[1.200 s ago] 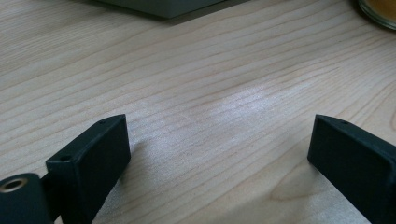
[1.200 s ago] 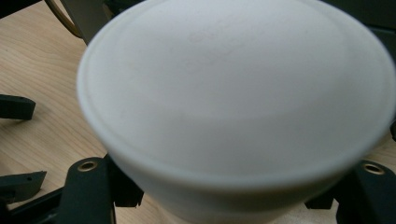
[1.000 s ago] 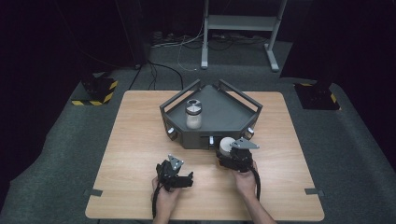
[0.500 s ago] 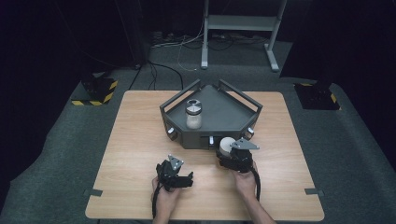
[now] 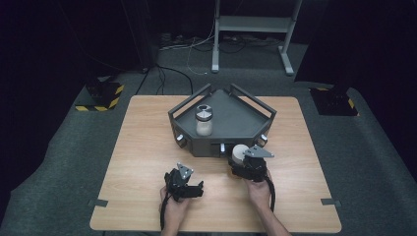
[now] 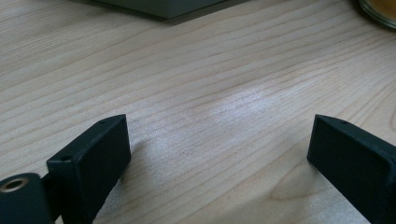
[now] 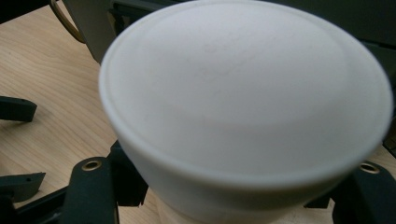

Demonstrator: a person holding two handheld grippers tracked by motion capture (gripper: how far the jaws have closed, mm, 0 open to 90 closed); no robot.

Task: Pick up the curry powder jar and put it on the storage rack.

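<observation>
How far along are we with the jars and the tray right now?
Done: one jar stands upright inside the grey tray. In hand: the right gripper is closed around the white-lidded jar, on the table just in front of the tray. The left gripper rests open on the wood, holding nothing. Left, probably: getting the second jar into the tray.

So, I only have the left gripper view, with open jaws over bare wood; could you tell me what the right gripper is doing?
Observer: The right gripper has a white-lidded jar between its jaws, just in front of the tray.
Operator: Thank you. Is it actually gripped?
Observer: I cannot tell; the contact points are hidden.
Operator: And is anything in the tray?
Observer: A second jar stands upright in its left part.
</observation>
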